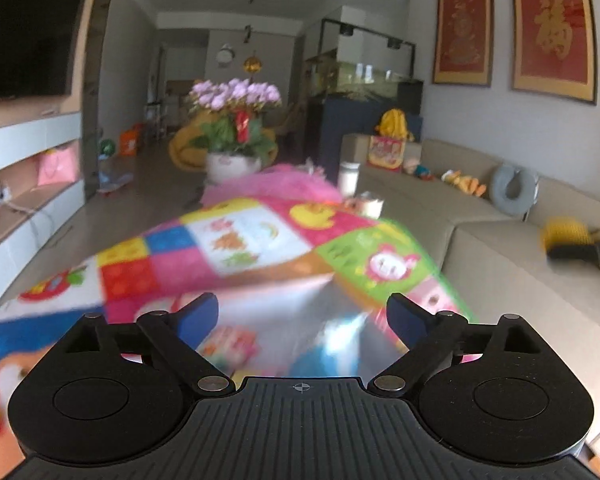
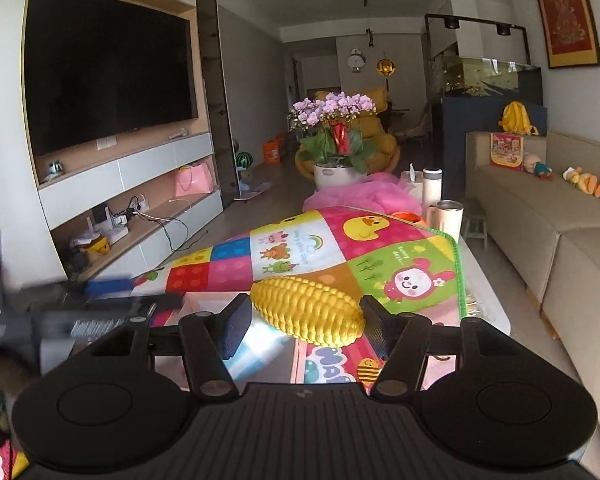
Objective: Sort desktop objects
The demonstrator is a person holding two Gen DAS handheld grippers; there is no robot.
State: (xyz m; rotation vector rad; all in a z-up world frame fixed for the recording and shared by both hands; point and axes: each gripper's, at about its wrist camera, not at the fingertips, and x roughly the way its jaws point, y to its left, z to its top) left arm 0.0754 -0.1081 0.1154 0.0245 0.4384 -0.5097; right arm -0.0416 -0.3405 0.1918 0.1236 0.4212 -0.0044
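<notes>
Nearest you, your right gripper [image 2: 306,326] is clamped on a yellow toy corn cob [image 2: 306,312], which lies crosswise between the two dark pads, its rounded end against the right pad and its wider end reaching past the left one. The cob hangs in the air above the table, clear of the surface. Your left gripper [image 1: 302,316] stands wide apart with nothing between its fingers; the left wrist view is blurred, and it catches your right gripper and the cob as a yellow-and-black smear at its right edge, in front of the sofa.

Judging from this, you are in the carry step of sorting: one object lifted, not yet put down. The next move calls for a level carry to wherever corn belongs, then a slow lowering before the pads let go. No bin or tray shows in either view, so I cannot tell where that place is.

Just below and beyond the cob lies a colourful patchwork play mat [image 2: 292,252], with cartoon animals, draped over the table [image 2: 488,304]. Past it sits a heap of pink fabric [image 2: 364,196] beside some pale cups and a flask. Farther on stands a white pot of lilac orchids [image 2: 334,136]. A beige sofa [image 2: 540,216] runs along the right, a dark television [image 2: 108,68] hangs at left.
</notes>
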